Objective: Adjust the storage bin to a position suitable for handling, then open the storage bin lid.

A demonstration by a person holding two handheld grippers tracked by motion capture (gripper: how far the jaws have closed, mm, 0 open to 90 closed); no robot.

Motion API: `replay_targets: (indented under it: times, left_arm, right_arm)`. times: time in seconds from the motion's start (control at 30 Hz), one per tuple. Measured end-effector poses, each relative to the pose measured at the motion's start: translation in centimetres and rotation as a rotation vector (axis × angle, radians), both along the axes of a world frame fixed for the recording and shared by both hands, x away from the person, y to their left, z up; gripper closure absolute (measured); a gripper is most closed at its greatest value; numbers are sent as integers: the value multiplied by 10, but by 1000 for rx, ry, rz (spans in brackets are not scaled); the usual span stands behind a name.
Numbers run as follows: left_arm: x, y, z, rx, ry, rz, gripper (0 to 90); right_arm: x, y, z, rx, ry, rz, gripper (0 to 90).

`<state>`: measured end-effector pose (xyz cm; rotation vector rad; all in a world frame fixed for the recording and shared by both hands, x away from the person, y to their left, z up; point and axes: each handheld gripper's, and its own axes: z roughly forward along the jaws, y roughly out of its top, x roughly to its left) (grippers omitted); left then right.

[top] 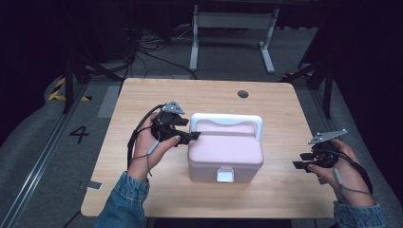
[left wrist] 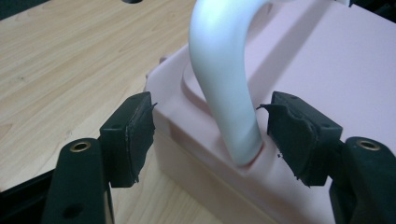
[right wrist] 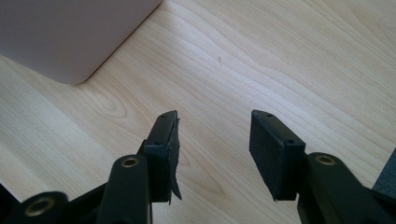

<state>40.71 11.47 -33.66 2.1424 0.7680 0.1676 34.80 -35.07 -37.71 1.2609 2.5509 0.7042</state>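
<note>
Left gripper (left wrist: 210, 135) straddling the handle of one pink box.

The single pink box (top: 225, 152) sits mid-surface (top: 142, 95), its one white handle (left wrist: 224, 84) standing between jaws held apart, not clamped. The box looks like rigid, smooth plastic, probably light; the handle's base seems the surest hold. The right gripper (right wrist: 212, 149) hovers beside it, jaws apart, holding nothing.

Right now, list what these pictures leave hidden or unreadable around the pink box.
- Inside of the pink box: hidden in the high view by its shut lid.
- White latch: too small in the high view to tell whether it is fastened.
- White handle: its top is cut off by the upper edge of the left gripper view.
- Pink box in the right gripper view: cut off by the upper left edge, leaving one corner.
</note>
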Motion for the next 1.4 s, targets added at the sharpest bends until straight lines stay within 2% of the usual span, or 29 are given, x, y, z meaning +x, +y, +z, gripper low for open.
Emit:
replay_targets:
  times: [0.13,0.23,0.27,0.37,0.4,0.5,0.67,0.8,0.93,1.1,1.23,1.4]
  left_arm:
    - [6,-5,-3,-20,0,27,306]
    - [10,-7,-3,-22,-24,26,322]
    - [9,-9,-3,-34,-23,35,343]
    - [10,-12,-1,-23,-32,30,440]
    - [9,-14,1,-15,-64,25,472]
    - [5,-18,5,-4,-109,19,583]
    - [0,-16,10,-18,-116,23,663]
    - [-2,-13,12,-39,-116,18,681]
    - [-4,-13,13,-40,-131,16,681]
    - [-8,-13,17,-50,-140,8,681]
    - [-5,-13,20,-56,-158,5,682]
    - [1,-13,28,-63,-161,11,681]
  right_arm:
    - [0,-2,0,-2,-7,-8,534]
    - [2,-2,-1,-3,-4,-8,534]
    - [2,-2,-1,-3,-4,-6,533]
    - [2,-2,-1,3,-7,-6,534]
    - [1,-2,-1,4,-9,-6,534]
    - [2,-5,0,8,-12,-10,534]
    - [2,-6,-1,5,-11,-13,534]
    - [2,-3,0,6,-15,-9,534]
    - [1,-2,0,2,-23,-6,536]
    - [1,-1,3,7,-57,7,546]
    - [0,0,6,16,-83,12,558]
    - [-1,0,12,57,-121,12,566]
